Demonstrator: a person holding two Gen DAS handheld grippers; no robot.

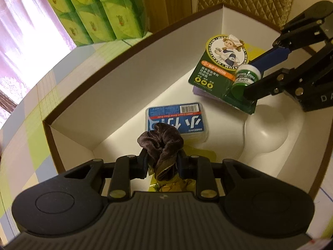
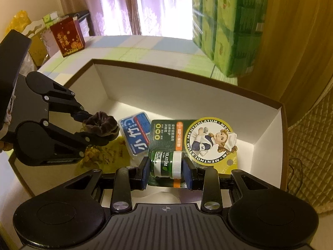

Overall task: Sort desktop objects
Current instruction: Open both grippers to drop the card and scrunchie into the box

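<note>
A brown velvet scrunchie (image 1: 161, 143) is pinched between the pads of my left gripper (image 1: 162, 162), which hangs over the near left part of a white box with a brown rim (image 1: 124, 79). From the right wrist view, the left gripper (image 2: 91, 128) shows with the scrunchie (image 2: 102, 125) bunched at its tips. My right gripper (image 2: 166, 169) is shut on the small green jar of a Mentholatum blister pack (image 2: 166, 162), whose card (image 2: 208, 141) lies low in the box (image 2: 166, 87). The left wrist view shows that right gripper (image 1: 250, 77) on the pack (image 1: 216, 68).
Inside the box lie a blue dental-pick case (image 1: 174, 120) (image 2: 136, 135), a yellow packet (image 2: 116, 154) and a white moulded insert (image 1: 270, 129). Green tissue packs (image 1: 93, 10) (image 2: 229, 25) stand behind the box on the checked tablecloth. A red carton (image 2: 67, 35) stands far left.
</note>
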